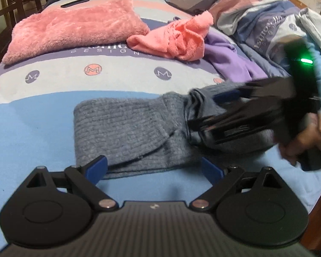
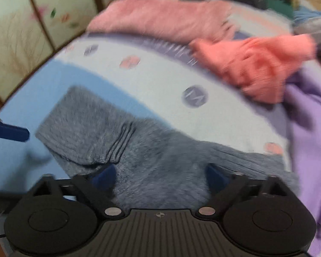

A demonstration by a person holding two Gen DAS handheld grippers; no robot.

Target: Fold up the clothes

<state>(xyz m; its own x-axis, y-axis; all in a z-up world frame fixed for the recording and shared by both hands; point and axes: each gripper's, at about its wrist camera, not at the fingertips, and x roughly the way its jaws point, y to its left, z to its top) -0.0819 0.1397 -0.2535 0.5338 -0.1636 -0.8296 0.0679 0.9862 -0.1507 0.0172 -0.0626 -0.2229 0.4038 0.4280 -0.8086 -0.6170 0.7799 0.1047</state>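
Grey knit garment [image 1: 126, 128] on bed [image 1: 32, 132], right tongs [image 2: 160, 175] open over it

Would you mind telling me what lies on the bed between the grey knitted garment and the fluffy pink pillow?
Only bare bedsheet separates the grey knitted garment from the fluffy pink pillow, clearest in the left wrist view.

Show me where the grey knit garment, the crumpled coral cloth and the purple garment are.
grey knit garment [image 1: 122, 128]: left wrist view, its flat folded middle.
crumpled coral cloth [image 1: 177, 40]: left wrist view, its bunched centre.
purple garment [image 2: 310, 128]: right wrist view, its broad smooth part.
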